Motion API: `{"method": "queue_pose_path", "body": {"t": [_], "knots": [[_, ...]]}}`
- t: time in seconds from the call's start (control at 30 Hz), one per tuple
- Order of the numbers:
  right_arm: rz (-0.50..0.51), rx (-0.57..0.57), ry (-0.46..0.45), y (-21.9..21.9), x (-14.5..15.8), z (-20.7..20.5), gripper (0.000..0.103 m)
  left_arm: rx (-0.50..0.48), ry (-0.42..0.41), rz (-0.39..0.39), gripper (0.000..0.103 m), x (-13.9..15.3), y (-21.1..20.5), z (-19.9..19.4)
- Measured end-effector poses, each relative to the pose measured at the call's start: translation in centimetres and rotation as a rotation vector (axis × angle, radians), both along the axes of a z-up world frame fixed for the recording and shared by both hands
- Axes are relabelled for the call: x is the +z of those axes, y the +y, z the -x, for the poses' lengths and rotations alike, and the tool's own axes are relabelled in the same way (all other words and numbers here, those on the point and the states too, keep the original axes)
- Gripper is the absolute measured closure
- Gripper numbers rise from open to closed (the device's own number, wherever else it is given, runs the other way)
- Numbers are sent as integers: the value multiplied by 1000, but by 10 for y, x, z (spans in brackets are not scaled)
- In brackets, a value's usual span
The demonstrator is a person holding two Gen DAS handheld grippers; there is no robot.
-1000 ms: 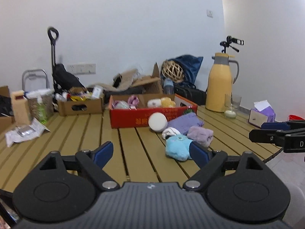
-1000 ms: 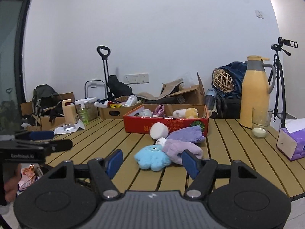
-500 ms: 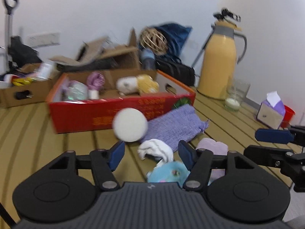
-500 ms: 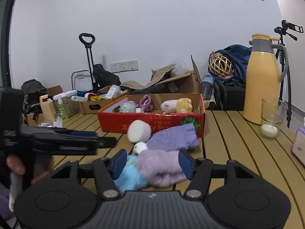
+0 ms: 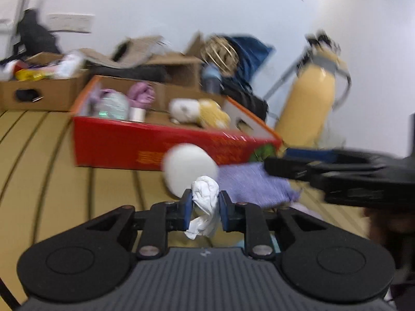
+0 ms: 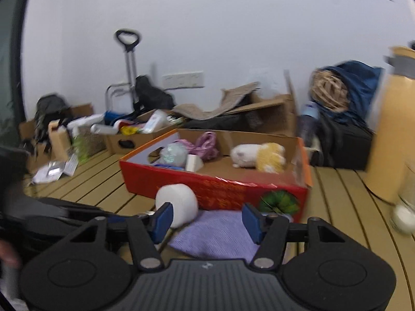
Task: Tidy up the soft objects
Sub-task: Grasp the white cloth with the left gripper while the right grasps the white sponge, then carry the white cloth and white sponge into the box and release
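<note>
Plain white wall (image 6: 233,26), slatted wooden table (image 6: 342,202), wall sockets (image 6: 182,79), dark window edge (image 6: 10,64).

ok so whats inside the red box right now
Inside the red box: a white plush beside a yellow one, a purple bundle, a pale wrapped item. Its front wall hides the floor nearest the camera.

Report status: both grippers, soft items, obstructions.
Left gripper closing on crumpled white cloth. Right gripper open over purple knitted cloth. White round ball before red cardboard box.
</note>
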State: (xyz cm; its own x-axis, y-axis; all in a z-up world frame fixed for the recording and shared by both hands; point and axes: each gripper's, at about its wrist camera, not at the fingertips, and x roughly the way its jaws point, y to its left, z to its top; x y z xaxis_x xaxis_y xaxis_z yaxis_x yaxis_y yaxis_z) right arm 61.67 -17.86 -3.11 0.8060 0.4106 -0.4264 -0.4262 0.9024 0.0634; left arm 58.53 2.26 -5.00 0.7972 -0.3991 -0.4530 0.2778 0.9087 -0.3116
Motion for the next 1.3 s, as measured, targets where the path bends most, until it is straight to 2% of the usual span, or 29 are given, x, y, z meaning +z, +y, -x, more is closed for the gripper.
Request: {"method": "queue_pose_path", "body": {"t": [0.03, 0.13, 0.23, 0.27, 0.33, 0.5, 0.6, 0.7, 0.87, 0.97, 1.13, 1.23, 1.3], "knots": [[12, 21, 14, 8, 0, -10, 45, 28, 10, 30, 81, -1, 11, 2], [51, 91, 83, 40, -8, -44, 45, 109, 2, 34, 81, 1, 29, 6], [110, 117, 189, 72, -26, -71, 50, 134, 8, 52, 82, 2, 40, 8], [133, 119, 194, 80, -30, -75, 52, 139, 5, 45, 82, 3, 41, 10], [141, 140, 206, 90, -36, -78, 65, 145, -2, 42, 82, 4, 43, 14], [89, 149, 201, 90, -33, -76, 74, 181, -29, 55, 82, 13, 51, 35], [59, 114, 168, 84, -18, -58, 76, 190, -37, 66, 82, 20, 56, 60], [11, 97, 89, 70, 9, -13, 76, 187, -47, 46, 82, 27, 54, 88], [-66, 88, 74, 35, 24, 73, 76, 157, -76, 25, 82, 39, 43, 126], [-103, 51, 84, 13, 24, 100, 76, 130, -93, 29, 81, 44, 32, 135], [-121, 20, 66, -6, 30, 111, 76, 92, -145, 2, 81, 59, 17, 121], [-112, 20, 43, -9, 37, 96, 76, 70, -180, -15, 81, 78, 14, 82], [-97, 21, 26, -9, 48, 70, 75, 55, -193, -32, 81, 89, 11, 48]]}}
